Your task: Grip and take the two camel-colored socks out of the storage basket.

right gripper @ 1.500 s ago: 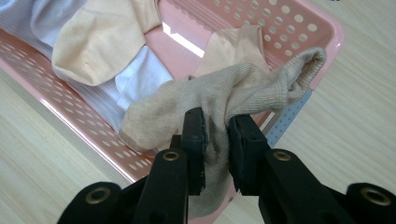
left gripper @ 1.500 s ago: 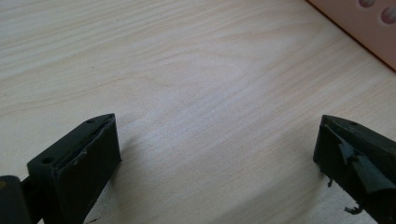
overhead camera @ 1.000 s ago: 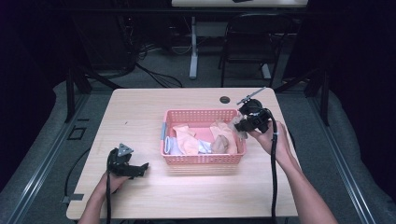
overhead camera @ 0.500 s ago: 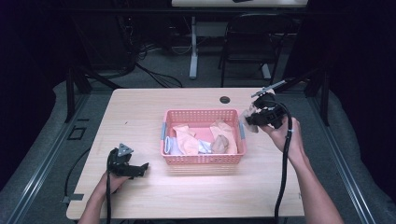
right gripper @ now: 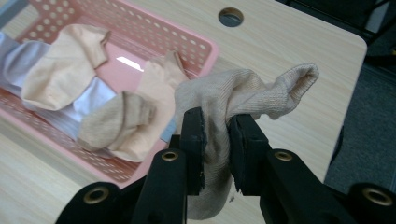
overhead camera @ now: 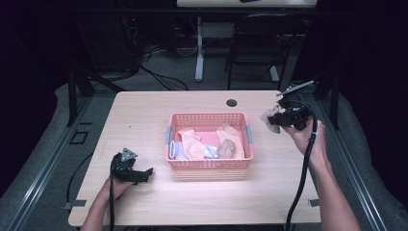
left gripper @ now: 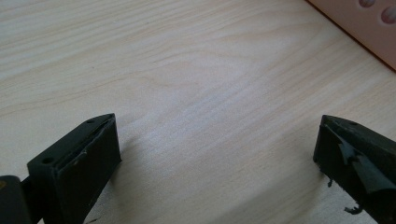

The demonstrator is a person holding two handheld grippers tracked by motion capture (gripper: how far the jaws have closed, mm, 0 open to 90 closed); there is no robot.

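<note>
Holding our left gripper [overhead camera: 144, 174] low at the lower left of the high view, we keep its jaws spread wide over bare wood of the table [overhead camera: 202, 202]; in the left gripper view the pink basket's wall [left gripper: 359, 28] cuts the upper right corner. Our right gripper [right gripper: 215, 135] is clamped on a beige sock [right gripper: 238, 95], which bunches between the jaws and loops up toward the upper right of the right gripper view. In the high view that gripper [overhead camera: 275, 119] is held above the table at centre right, just beside the basket [overhead camera: 208, 163]. Peach and pale grey socks [overhead camera: 192, 144] lie inside the basket. Farther back, a round hole [overhead camera: 232, 103] sits near the table's far edge. We can read no writing or brand anywhere.
</note>
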